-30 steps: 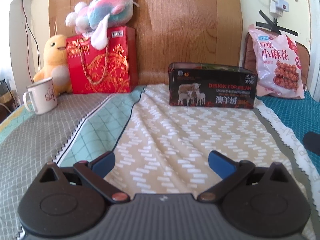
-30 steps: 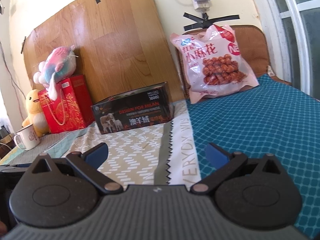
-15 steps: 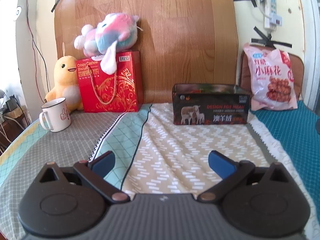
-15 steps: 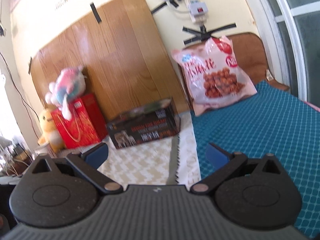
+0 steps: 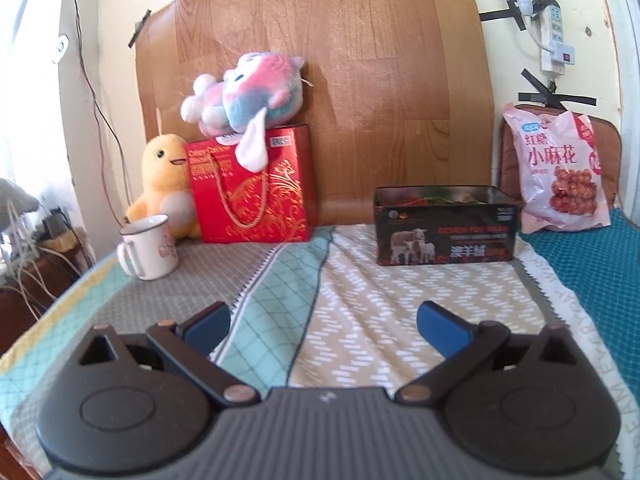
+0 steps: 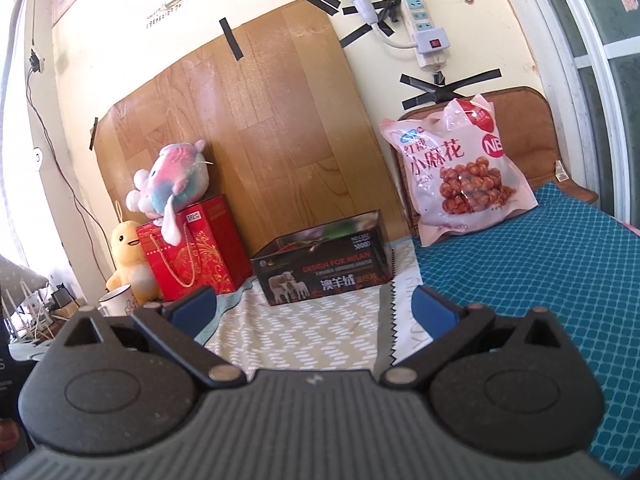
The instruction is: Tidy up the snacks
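Observation:
A dark open box (image 5: 446, 226) with sheep printed on its side stands at the back of the patterned cloth; it also shows in the right wrist view (image 6: 322, 264). Some packets show inside it. A pink bag of fried snacks (image 5: 558, 172) leans upright against a brown cushion at the back right, and shows in the right wrist view (image 6: 460, 176). My left gripper (image 5: 324, 328) is open and empty, well in front of the box. My right gripper (image 6: 312, 308) is open and empty, also short of the box.
A red gift bag (image 5: 250, 188) stands at the back left with a pastel plush (image 5: 244, 92) on top. A yellow duck plush (image 5: 162, 188) and a white mug (image 5: 148, 246) sit beside it. A wooden board (image 5: 320, 80) backs the scene. A blue cloth (image 6: 540, 280) covers the right.
Both grippers have drawn back and risen, so the box, snack bag and gift bag look smaller and farther. Both stay open and empty.

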The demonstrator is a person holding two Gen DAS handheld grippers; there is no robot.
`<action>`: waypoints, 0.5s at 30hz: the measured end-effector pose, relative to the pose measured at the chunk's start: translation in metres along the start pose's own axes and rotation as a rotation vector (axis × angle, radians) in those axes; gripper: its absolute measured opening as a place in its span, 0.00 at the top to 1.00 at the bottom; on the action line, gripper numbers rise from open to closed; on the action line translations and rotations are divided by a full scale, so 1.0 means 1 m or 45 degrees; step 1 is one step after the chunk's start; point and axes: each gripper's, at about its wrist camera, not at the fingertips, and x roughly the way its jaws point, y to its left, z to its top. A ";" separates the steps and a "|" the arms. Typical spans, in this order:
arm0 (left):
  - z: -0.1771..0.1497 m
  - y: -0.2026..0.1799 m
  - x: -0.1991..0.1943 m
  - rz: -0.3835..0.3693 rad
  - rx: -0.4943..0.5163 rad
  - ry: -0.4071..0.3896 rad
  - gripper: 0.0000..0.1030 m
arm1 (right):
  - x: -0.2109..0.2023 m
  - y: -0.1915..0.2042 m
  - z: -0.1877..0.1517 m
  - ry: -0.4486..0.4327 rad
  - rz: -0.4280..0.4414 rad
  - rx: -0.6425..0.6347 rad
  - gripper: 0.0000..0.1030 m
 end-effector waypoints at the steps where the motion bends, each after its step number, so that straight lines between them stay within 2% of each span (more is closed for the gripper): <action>1: 0.001 0.000 0.000 0.013 0.006 -0.002 0.00 | -0.001 0.000 0.000 -0.001 0.000 -0.001 0.00; 15: -0.006 0.001 0.011 0.120 0.072 0.020 0.00 | 0.004 -0.006 -0.006 0.039 -0.020 0.043 0.00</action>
